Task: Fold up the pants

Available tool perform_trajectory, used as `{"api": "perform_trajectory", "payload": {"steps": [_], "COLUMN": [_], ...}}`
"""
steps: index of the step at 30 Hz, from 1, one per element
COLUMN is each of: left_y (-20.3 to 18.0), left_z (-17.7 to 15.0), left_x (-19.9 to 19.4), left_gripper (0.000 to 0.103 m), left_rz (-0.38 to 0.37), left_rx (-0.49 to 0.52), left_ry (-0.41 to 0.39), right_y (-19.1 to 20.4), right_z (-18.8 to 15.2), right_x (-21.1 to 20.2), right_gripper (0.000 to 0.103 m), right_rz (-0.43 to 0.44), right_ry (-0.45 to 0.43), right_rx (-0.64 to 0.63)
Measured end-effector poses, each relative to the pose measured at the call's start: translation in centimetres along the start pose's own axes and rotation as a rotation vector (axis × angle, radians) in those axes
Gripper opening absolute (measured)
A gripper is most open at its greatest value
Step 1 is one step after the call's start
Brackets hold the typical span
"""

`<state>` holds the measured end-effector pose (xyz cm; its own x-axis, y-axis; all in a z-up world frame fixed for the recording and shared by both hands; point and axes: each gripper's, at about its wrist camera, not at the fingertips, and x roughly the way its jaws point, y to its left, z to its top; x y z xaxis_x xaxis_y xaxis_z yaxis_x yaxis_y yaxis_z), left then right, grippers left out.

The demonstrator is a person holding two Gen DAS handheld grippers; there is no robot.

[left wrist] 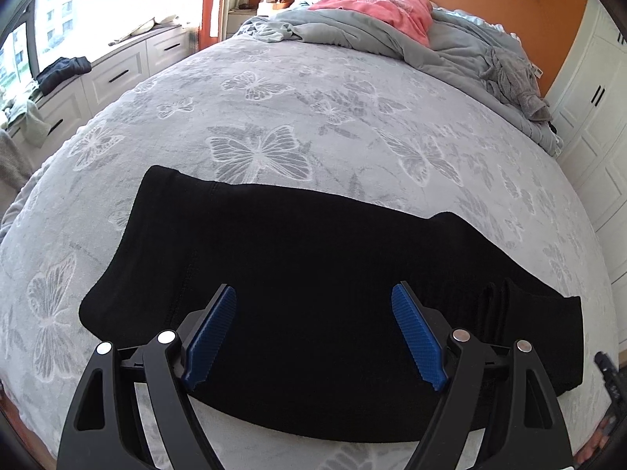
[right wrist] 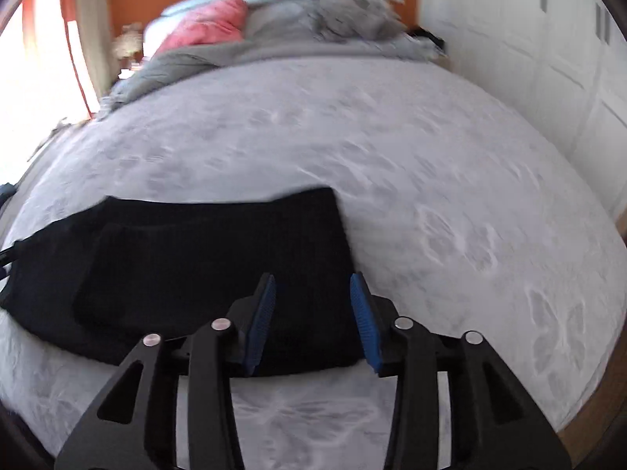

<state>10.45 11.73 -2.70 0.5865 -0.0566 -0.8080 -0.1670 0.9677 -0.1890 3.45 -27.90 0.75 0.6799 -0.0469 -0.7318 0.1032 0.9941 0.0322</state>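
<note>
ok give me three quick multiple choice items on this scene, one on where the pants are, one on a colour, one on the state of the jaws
1. Where do the pants lie?
A. on the bed cover
B. on the drawer unit
C. on the floor

2. What colour is the garment near the headboard?
A. green
B. pink
C. yellow

3. How do the jaws of the two grippers stand?
A. both open, holding nothing
B. left shut on the pants
C. both shut on the pants

Answers:
1 A: the black pants rest flat on the butterfly-patterned bed cover.
2 B: the pink garment lies on the grey duvet.
3 A: the left gripper and right gripper show a clear gap, with no cloth pinched.
</note>
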Motion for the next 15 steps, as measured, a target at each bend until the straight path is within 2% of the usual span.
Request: {"api": "perform_trajectory", "payload": {"steps": [3, 4, 5, 7, 9, 10, 11, 12, 15], "left_y": [-0.5, -0.7, -1.0, -1.1, -0.7, -0.3, 0.2, 0.8, 3.0], "left_z": [-0.4, -0.6, -0.9, -1.6, -2.4, -2.8, -3.1, -3.3, -3.1], "left_x": [0.1, 0.1, 0.0, -0.4, -0.7, -0.9, -0.9, -1.0, -1.6], "left_gripper": [0.079, 0.079, 0.079, 0.079, 0.079, 0.079, 0.079, 0.079, 0.079], "left_rz": [0.000, -0.011, -0.009, 0.001, 0.013, 0.014, 0.010, -0.001, -0.040], "left_rx": [0.021, 0.032, 0.048, 0.080, 0.097, 0.097, 0.091, 0.080, 0.004], "left_ry": [0.011, 0.015, 0.016, 0.007, 0.013, 0.021, 0.030, 0.039, 0.045], "right_y": [8.2, 10.8, 13.0, 17.3, 19.3, 19.5, 19.4, 19.3, 18.7], "right_z": [0.0, -0.5, -1.2, -2.7, -3.4, -3.7, -3.7, -3.7, -1.2], "right_x": [0.1, 0.8, 1.7, 3.8, 6.1, 7.1, 8.2, 8.5, 6.1], "right_gripper": [0.055, 0.057, 0.058, 0.062, 0.063, 0.060, 0.045, 0.023, 0.019], "right_rz": [0.213, 0.257, 0.276, 0.226, 0.226, 0.238, 0.224, 0.229, 0.274], "right_ry": [0.048, 0.073, 0.094, 0.112, 0.147, 0.171, 0.184, 0.172, 0.116], "right_rx": [-0.196, -0.257, -0.327, -0.475, -0.504, -0.480, -0.446, -0.415, -0.278]}}
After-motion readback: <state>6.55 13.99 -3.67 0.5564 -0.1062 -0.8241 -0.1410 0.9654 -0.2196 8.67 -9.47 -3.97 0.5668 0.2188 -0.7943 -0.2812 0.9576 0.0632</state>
